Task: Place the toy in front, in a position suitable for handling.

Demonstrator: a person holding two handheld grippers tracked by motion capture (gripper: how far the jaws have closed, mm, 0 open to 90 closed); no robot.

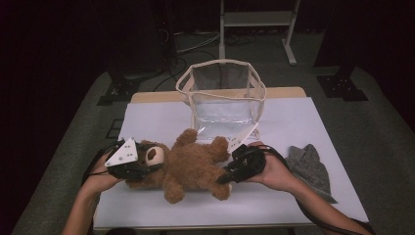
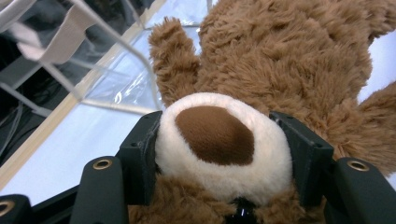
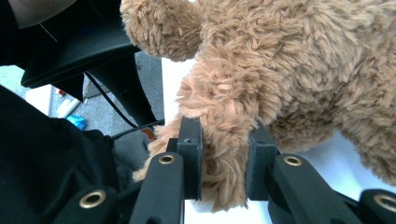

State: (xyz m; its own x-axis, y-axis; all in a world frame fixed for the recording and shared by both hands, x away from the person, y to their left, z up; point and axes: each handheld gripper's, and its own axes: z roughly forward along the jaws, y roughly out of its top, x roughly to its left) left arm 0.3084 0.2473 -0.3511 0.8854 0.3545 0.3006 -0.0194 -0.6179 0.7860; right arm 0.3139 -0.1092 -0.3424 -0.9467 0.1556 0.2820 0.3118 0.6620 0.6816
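A brown teddy bear lies on its back across the white table cover, head toward the left. My left gripper is shut on the bear's cream muzzle, with a jaw pressed into each side of it. My right gripper is shut on a furry leg at the bear's right end, the fur squeezed between the pads. In the left gripper view one of the bear's arms points toward the bag.
A clear plastic bag with cream trim stands open just behind the bear. A grey knitted cloth lies at the right, near the person's right forearm. The table's front edge runs close under the bear.
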